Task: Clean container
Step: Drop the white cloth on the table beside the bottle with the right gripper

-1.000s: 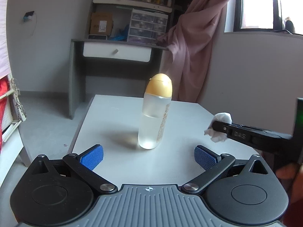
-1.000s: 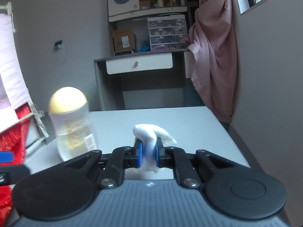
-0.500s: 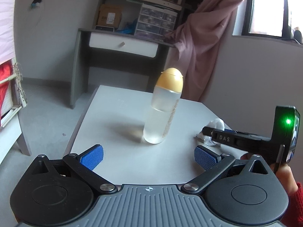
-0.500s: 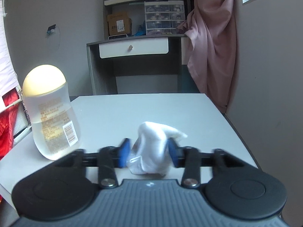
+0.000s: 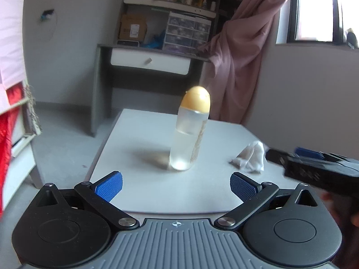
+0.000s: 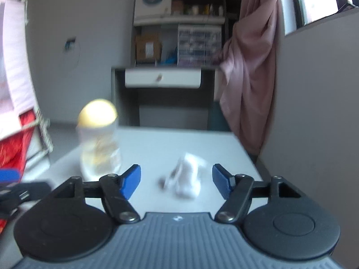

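A clear bottle (image 5: 189, 134) with a rounded yellow cap is seen upright near the middle of the grey table (image 5: 125, 157), label side turned right in the left wrist view; liquid or residue inside cannot be told. It is touched by nothing. A crumpled white wipe (image 6: 186, 179) is left lying on the table to the right of the bottle, well apart from it, and sits between and slightly beyond the right gripper (image 6: 176, 180) pads without being pressed by either. The right jaws are opening, roughly two thirds spread, so the wipe is judged released rather than held; the wipe is probably set down here so it stays within reach beside the container. In the left wrist view the same wipe (image 5: 249, 157) is seen just ahead of the right gripper's dark tips at the right edge. The left gripper (image 5: 176, 185) is held wide open at the near table edge, aimed at the bottle with nothing between its blue pads, a stance judged ready for steadying or picking up the bottle. A bit of the person's hand is visible at the far right but blurred. Farther off, a desk with a white drawer (image 5: 149, 61), shelves with boxes, and a pink curtain (image 5: 242, 51) are noted; the right wrist view is motion-blurred.
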